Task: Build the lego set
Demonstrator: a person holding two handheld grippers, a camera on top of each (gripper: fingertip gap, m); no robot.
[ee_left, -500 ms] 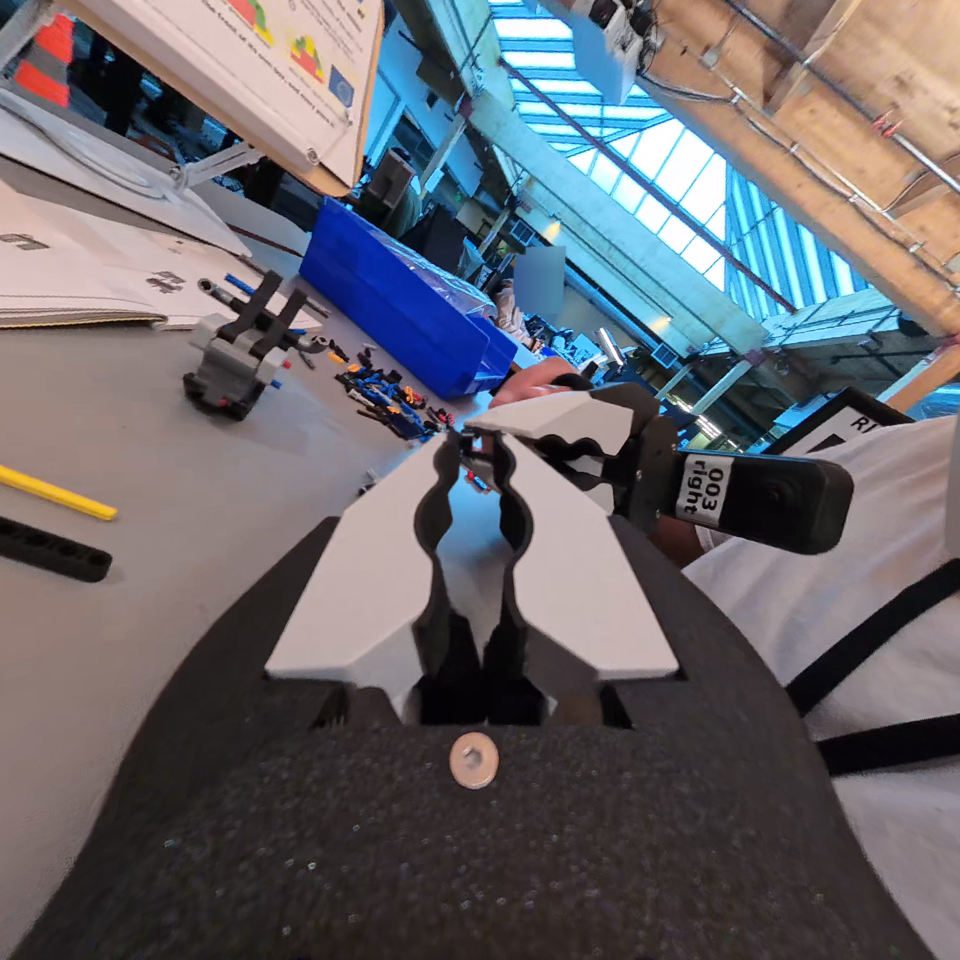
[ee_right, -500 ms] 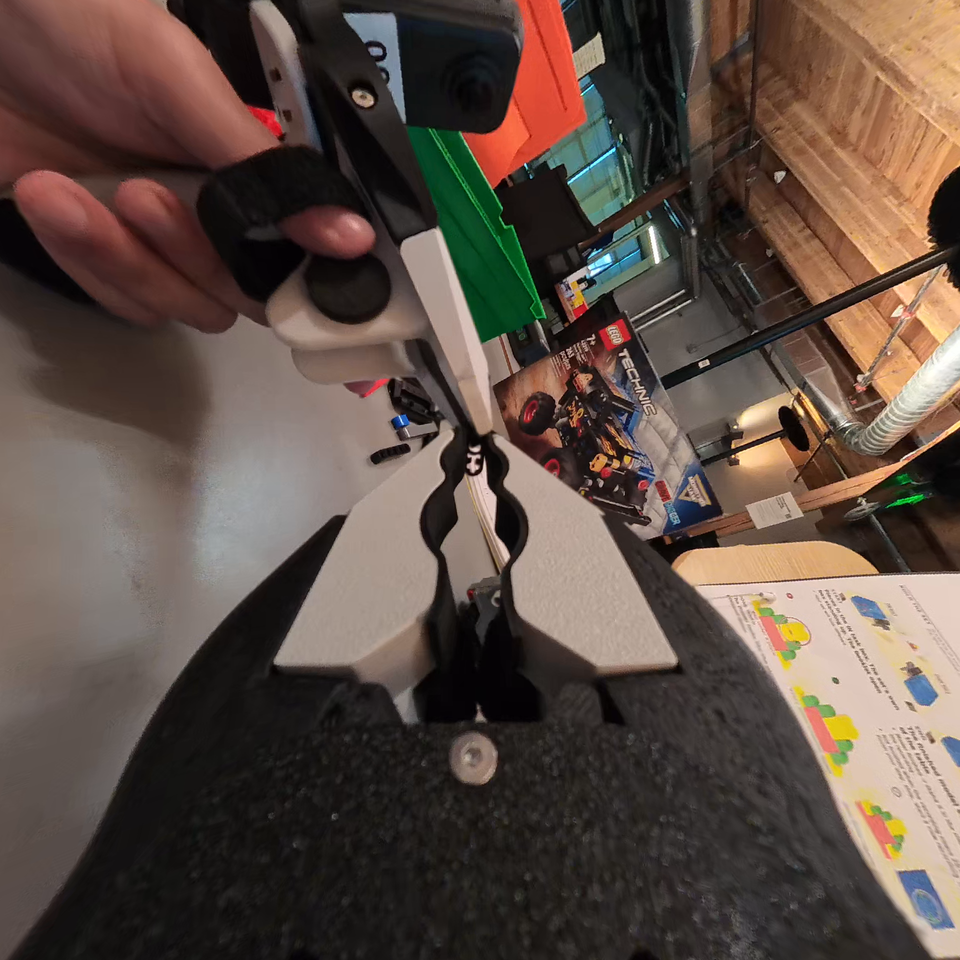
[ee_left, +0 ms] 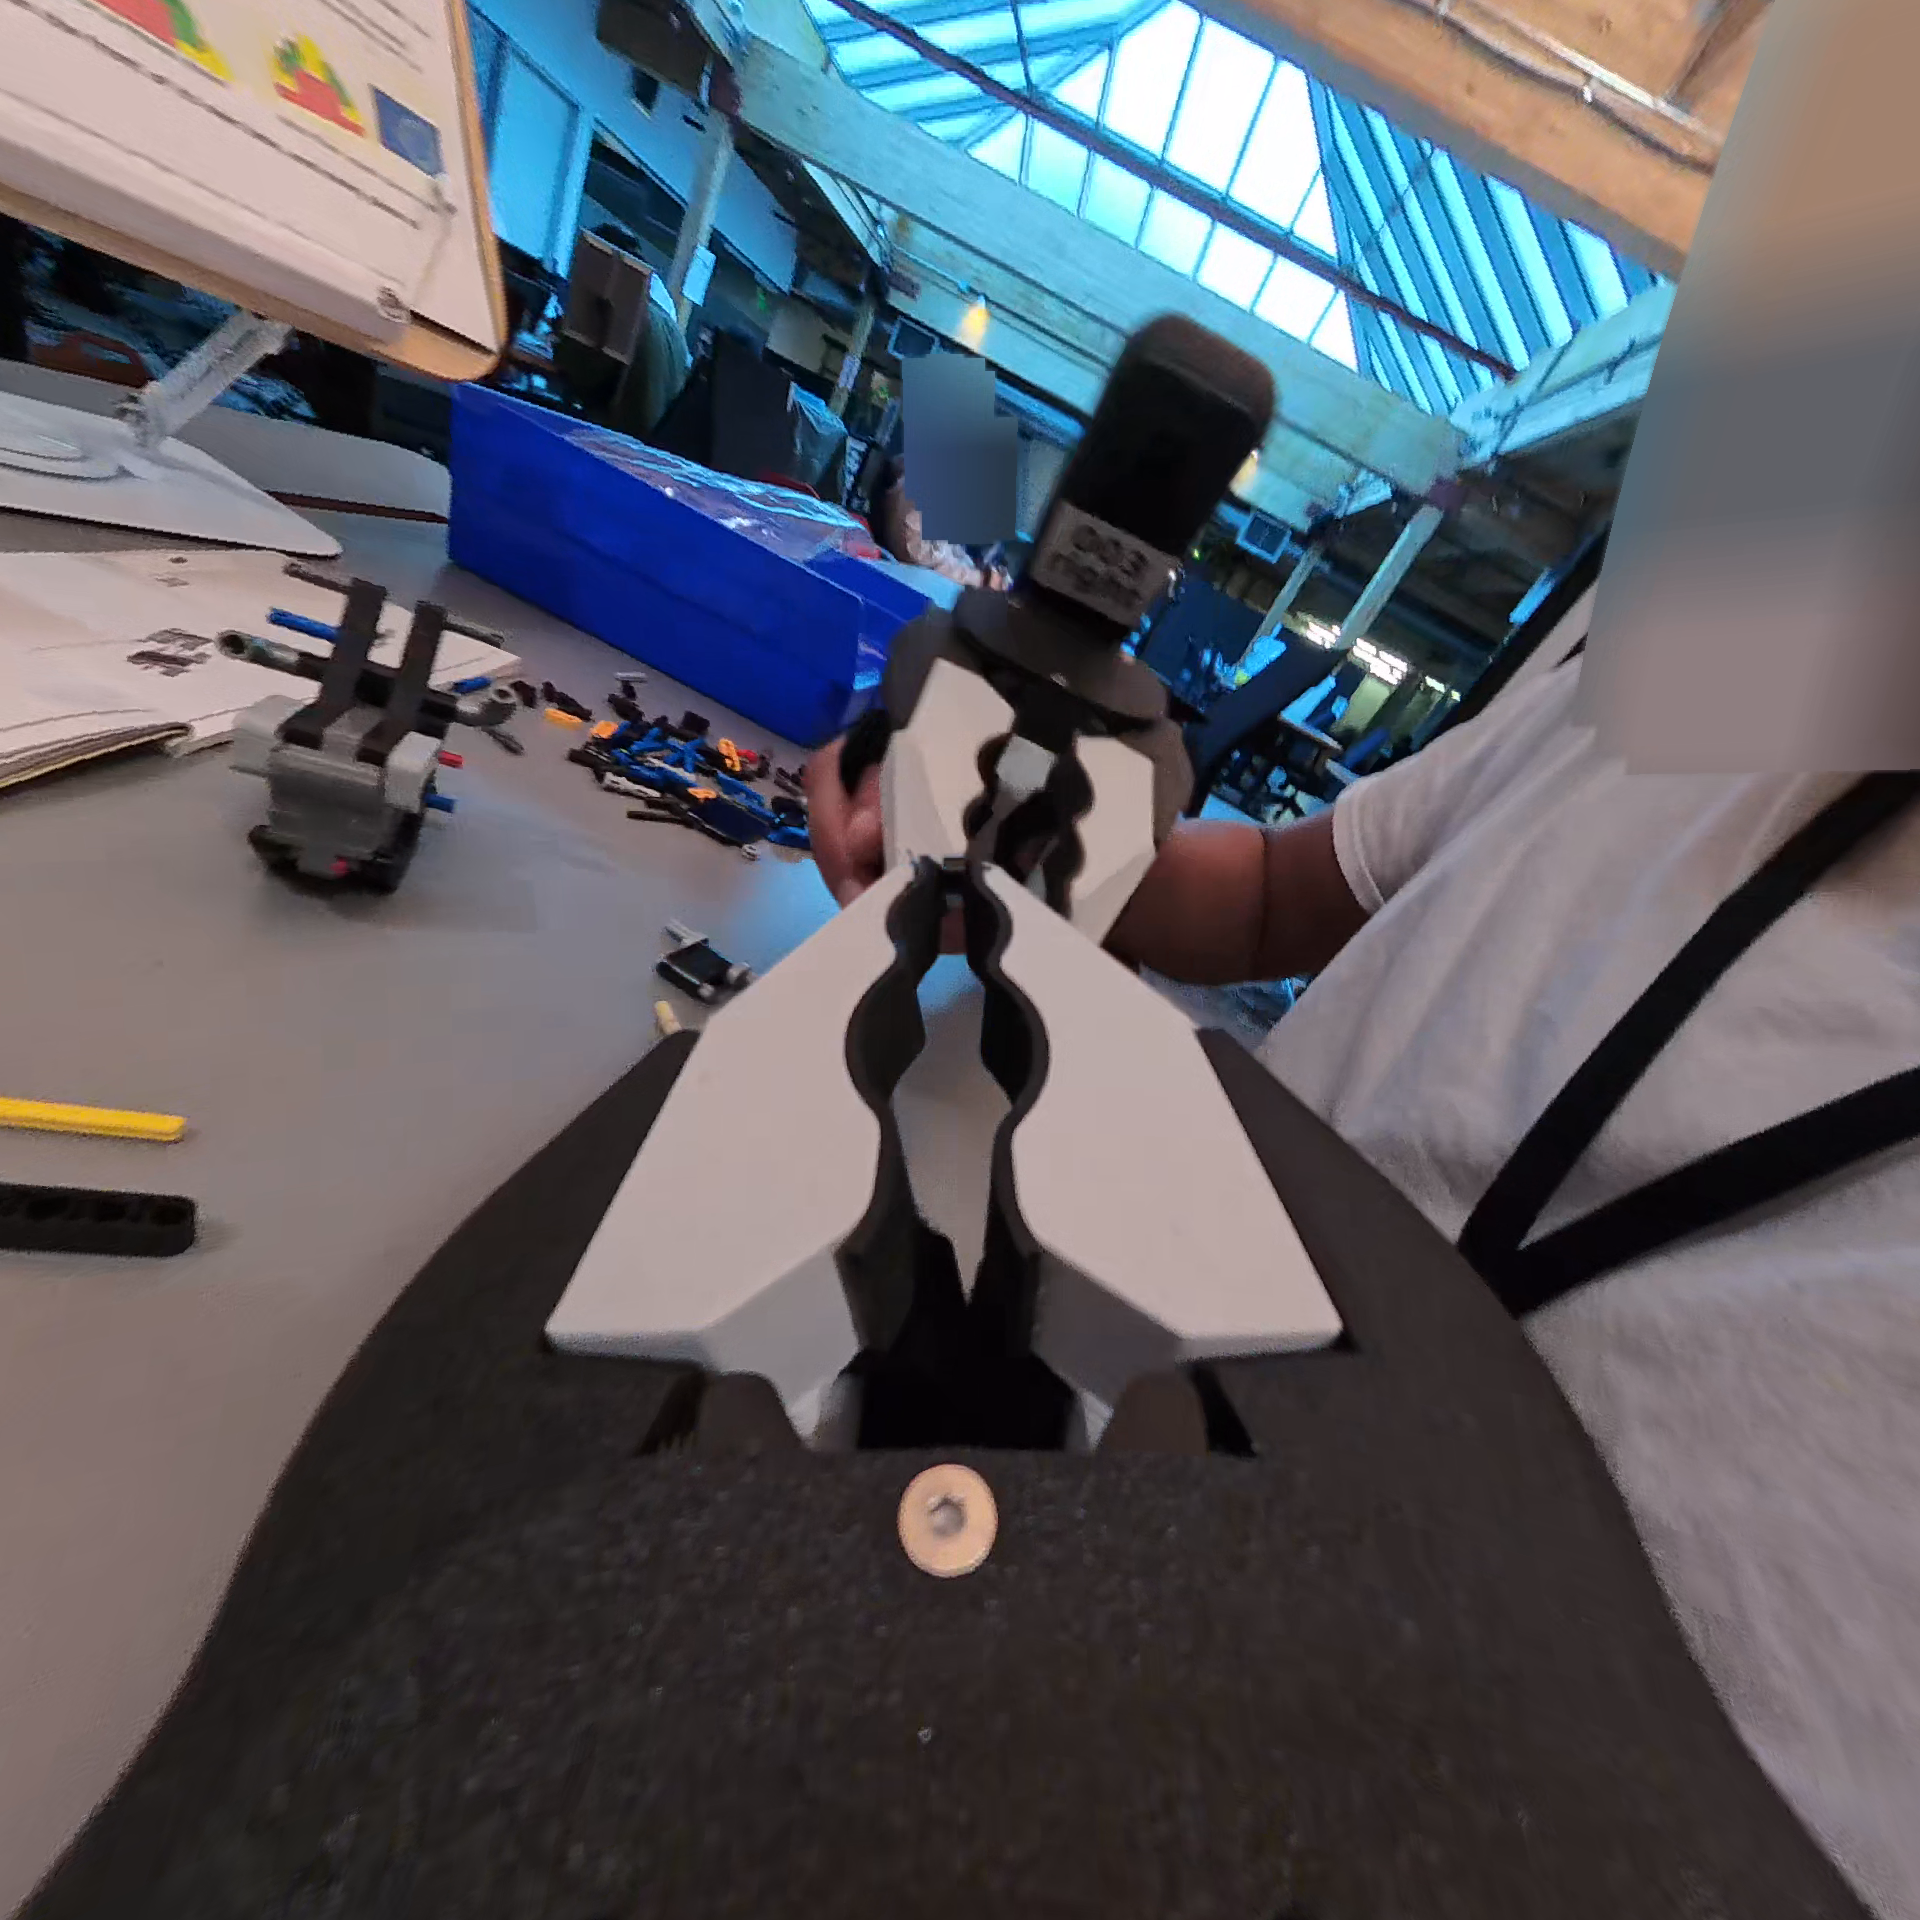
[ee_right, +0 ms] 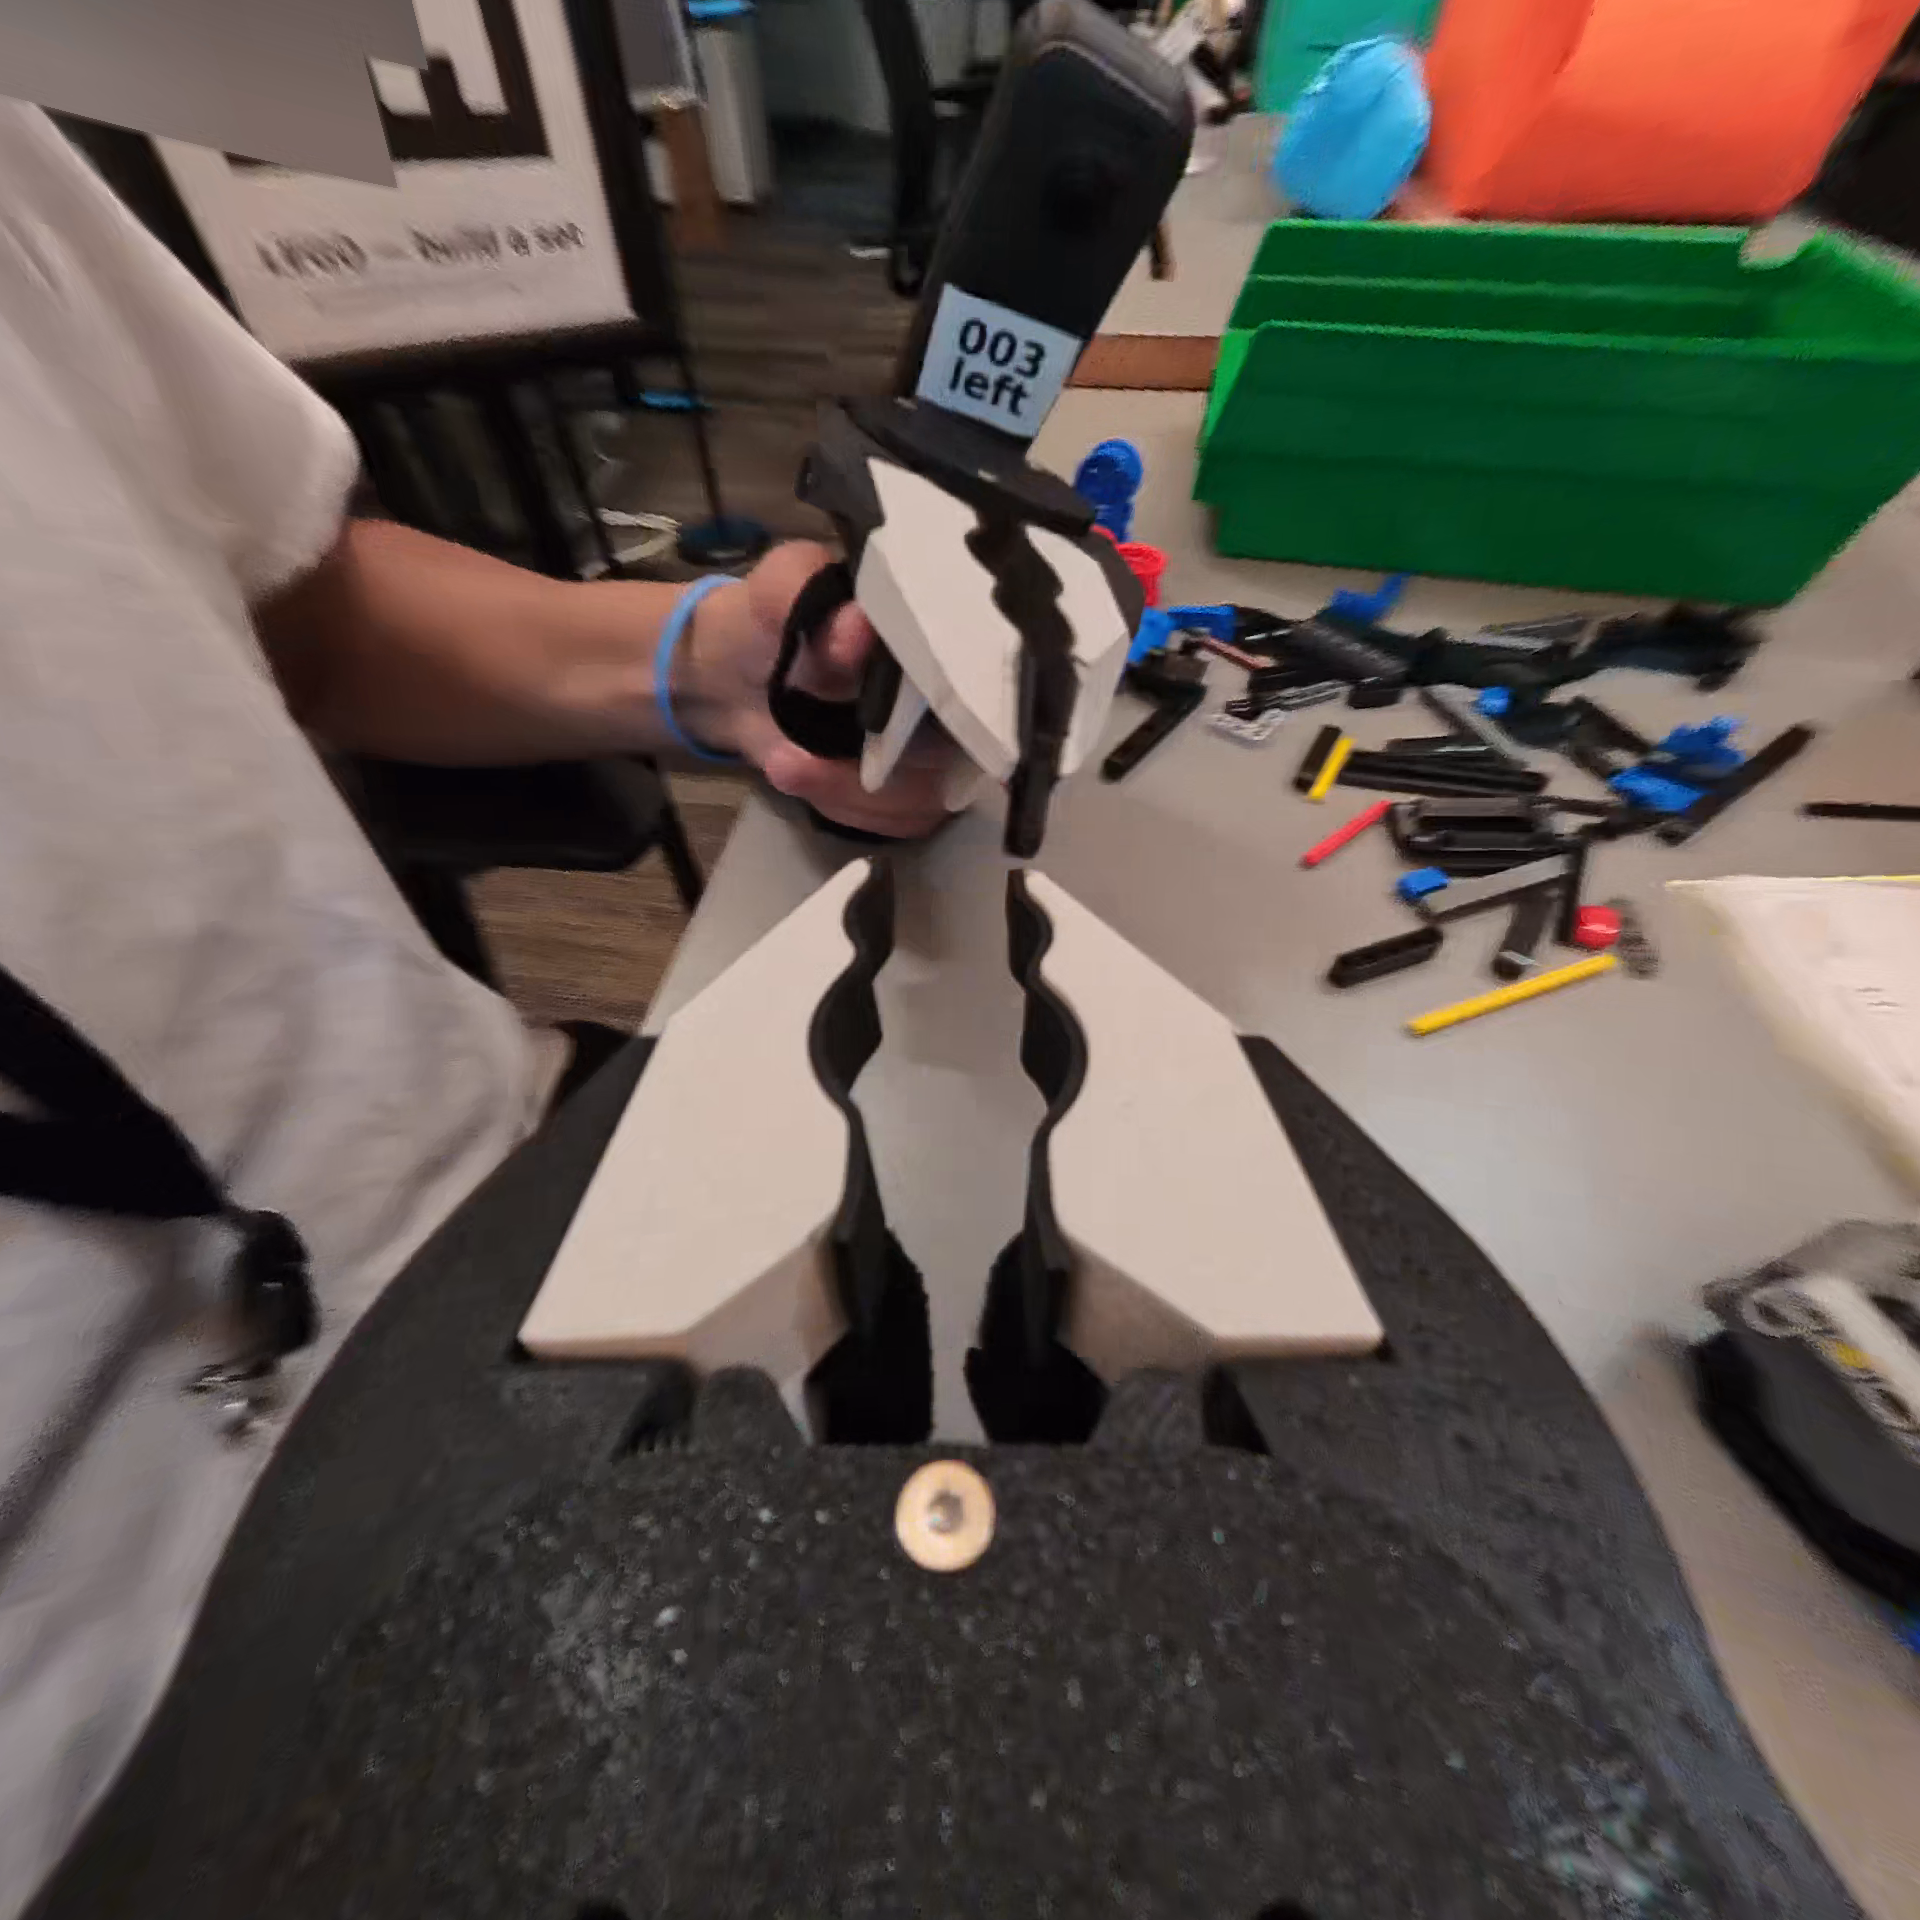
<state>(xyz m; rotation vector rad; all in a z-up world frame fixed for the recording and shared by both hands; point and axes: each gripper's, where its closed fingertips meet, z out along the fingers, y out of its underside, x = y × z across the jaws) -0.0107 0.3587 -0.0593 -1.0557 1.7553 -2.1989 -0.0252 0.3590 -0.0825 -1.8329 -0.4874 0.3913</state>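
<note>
1. The left gripper [ee_left: 948, 871] is lifted above the grey worktop [ee_left: 312, 1039]; its grey-and-black fingers [ee_left: 790, 1091] are drawn close at the tips and pinch a small dark lego piece [ee_left: 950, 864], though motion blur hides that piece's exact shape.
2. In the right wrist view the left gripper [ee_right: 1023, 821] points down toward the camera, a black tip jutting below its grey fingers; a hand [ee_right: 821, 707] with a blue wristband grips its handle.
3. The right gripper [ee_right: 945, 883] faces the left one, just beside it; its fingers [ee_right: 727, 1122] stand apart with a clear gap, and nothing lies between them.
4. In the left wrist view the right gripper [ee_left: 1013, 831] hangs tips-down directly behind the left gripper's tips.
5. The partly built grey-and-black lego model [ee_left: 348, 764] stands on the worktop well to the left, next to an open white instruction booklet [ee_left: 94, 665]; loose blue and black lego parts [ee_left: 686, 769] lie scattered between it and a long blue plastic bin [ee_left: 644, 582].
6. A yellow lego rod [ee_left: 94, 1122] and a black holed lego beam [ee_left: 94, 1218] lie near the left edge.
7. In the right wrist view, more black, blue, red and yellow loose pieces [ee_right: 1475, 790] are spread in front of a green plastic bin [ee_right: 1538, 436].
</note>
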